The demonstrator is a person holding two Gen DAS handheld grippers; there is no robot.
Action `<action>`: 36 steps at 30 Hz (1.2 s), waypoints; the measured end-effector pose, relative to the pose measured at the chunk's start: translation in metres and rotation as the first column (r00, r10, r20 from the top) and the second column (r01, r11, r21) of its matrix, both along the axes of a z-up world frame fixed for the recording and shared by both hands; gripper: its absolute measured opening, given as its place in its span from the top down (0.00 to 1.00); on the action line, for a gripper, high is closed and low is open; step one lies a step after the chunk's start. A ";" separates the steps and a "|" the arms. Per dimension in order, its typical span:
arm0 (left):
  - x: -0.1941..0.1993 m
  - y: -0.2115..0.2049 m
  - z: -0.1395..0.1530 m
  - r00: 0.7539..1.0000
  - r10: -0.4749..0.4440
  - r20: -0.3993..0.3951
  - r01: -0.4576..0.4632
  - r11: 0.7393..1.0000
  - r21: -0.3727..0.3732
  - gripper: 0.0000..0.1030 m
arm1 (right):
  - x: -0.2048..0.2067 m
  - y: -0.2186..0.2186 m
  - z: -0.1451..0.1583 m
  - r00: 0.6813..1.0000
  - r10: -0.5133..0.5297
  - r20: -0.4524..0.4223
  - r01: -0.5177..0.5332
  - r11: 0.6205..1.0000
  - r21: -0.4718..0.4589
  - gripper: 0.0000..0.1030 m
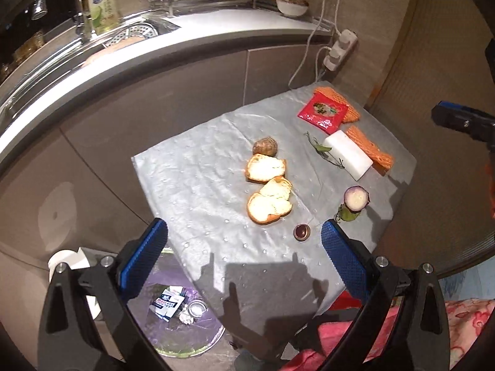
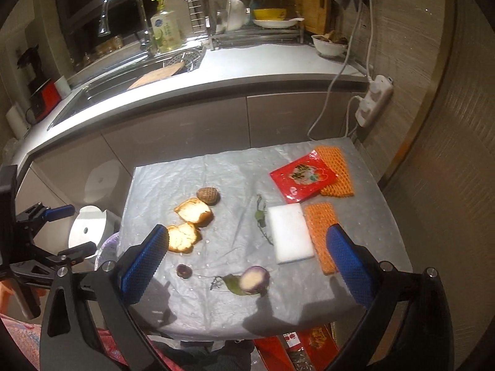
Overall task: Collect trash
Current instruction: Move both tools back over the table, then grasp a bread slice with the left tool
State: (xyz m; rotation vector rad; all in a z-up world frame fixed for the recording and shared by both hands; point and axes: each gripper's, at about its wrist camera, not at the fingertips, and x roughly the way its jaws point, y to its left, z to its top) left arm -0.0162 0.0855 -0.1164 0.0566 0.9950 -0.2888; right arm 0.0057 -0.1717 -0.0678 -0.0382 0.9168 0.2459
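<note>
Trash lies on a small table under a grey plastic sheet [image 1: 191,185]: two orange peels [image 1: 267,185], a brown shell [image 1: 265,146], a small dark cap [image 1: 301,232], a cut purple vegetable end with leaves [image 1: 355,199], a green sprig [image 1: 321,151], a white foam block [image 1: 348,154], a red packet [image 1: 323,113] and orange foam nets [image 1: 369,147]. My left gripper [image 1: 244,253] is open and empty above the table's near left edge. My right gripper [image 2: 247,253] is open and empty above the near edge, over the vegetable end [image 2: 254,279].
A bin with a purple liner [image 1: 173,309] holding scraps stands on the floor left of the table. A kitchen counter with a sink [image 2: 130,77], a dish rack [image 2: 247,15] and a hanging power strip [image 2: 372,99] runs behind. Pink cloth [image 1: 464,318] lies at the near side.
</note>
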 end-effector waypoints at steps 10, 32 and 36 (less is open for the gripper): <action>0.070 -0.048 -0.083 0.989 -0.056 -0.135 0.053 0.998 -0.025 0.07 | 0.009 -0.054 -0.012 0.997 -0.059 -0.056 0.058 0.998 -0.034 0.02; 0.104 -0.075 -0.109 0.966 -0.061 -0.250 0.066 0.998 0.012 0.93 | 0.049 -0.069 -0.047 0.991 0.008 -0.135 -0.001 0.999 0.046 0.02; 0.093 -0.069 -0.102 0.969 -0.050 -0.243 0.053 0.999 0.006 0.95 | 0.055 -0.056 -0.053 0.988 0.056 -0.142 -0.047 0.997 0.068 0.02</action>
